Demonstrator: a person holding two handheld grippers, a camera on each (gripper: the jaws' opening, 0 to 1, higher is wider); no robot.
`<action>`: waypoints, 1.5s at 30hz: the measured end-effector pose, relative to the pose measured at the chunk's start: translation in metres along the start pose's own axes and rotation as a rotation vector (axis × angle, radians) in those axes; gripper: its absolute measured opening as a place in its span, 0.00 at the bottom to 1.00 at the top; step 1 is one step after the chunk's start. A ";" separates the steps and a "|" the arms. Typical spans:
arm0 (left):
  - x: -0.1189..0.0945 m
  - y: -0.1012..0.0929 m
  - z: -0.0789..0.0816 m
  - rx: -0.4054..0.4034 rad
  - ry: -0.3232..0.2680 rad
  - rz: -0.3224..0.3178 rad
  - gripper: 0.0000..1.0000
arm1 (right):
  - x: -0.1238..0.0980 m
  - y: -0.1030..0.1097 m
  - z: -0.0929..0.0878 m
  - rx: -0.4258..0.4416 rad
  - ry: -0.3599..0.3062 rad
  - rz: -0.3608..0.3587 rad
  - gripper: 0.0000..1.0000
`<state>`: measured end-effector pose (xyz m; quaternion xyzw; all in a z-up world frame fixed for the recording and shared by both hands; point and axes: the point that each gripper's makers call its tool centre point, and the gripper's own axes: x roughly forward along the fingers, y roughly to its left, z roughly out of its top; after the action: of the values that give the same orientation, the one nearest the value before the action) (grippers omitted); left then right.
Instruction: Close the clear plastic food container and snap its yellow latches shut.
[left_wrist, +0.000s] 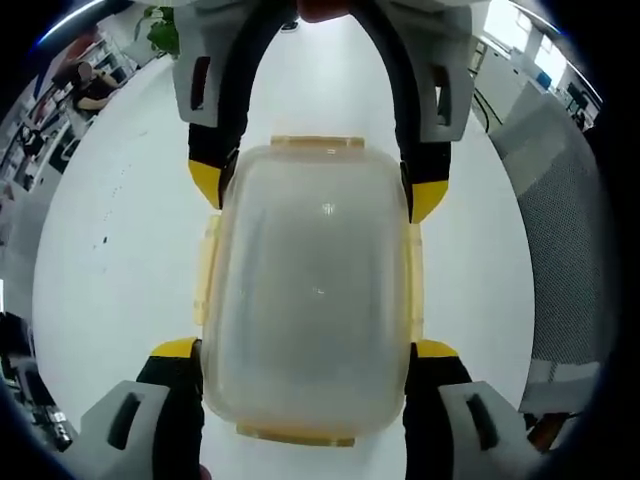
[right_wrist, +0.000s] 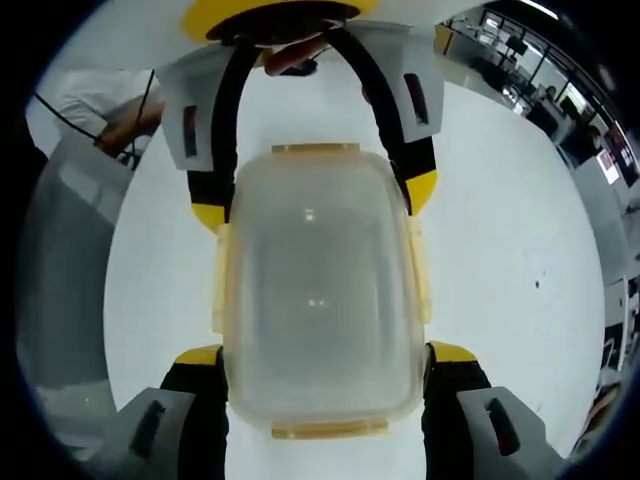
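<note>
On the white table: the clear plastic food container (left_wrist: 308, 300) sits flat between the two hand-held grippers, which face each other from opposite short ends.
Lid: it lies on the body and looks seated all round, so the closing step seems done.
Latches: the yellow latches (left_wrist: 206, 270) on the long sides and the short ends lie close against the lid edge; whether each has clicked home, I cannot tell from where I stand.
Left gripper (left_wrist: 308, 350): its jaws stand apart, one on each side of the near end of the container, beside the walls and possibly touching them, not visibly squeezing.
Right gripper (right_wrist: 325, 355): likewise spread wide, straddling the opposite end of the container (right_wrist: 318, 290), with the side latches (right_wrist: 421, 270) just ahead of its yellow tips.
Left to do: by my judgement, only a press on any latch not yet fully snapped, then letting go.
Table (left_wrist: 120, 250): bare white surface round the box.
</note>
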<state>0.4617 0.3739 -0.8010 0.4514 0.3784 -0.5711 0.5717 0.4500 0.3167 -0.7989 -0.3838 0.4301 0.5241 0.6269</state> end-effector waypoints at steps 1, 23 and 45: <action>0.000 0.000 0.000 0.000 0.003 0.000 0.83 | 0.000 0.000 0.000 -0.001 0.000 0.001 0.81; -0.017 0.009 0.004 -0.207 -0.432 0.039 0.94 | -0.022 -0.005 0.010 0.146 -0.465 -0.111 0.86; -0.040 0.011 0.019 -0.443 -0.690 0.142 0.84 | -0.046 -0.022 0.011 0.465 -0.671 -0.309 0.75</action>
<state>0.4682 0.3675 -0.7561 0.1248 0.2463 -0.5526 0.7864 0.4693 0.3088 -0.7508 -0.1004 0.2467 0.4091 0.8728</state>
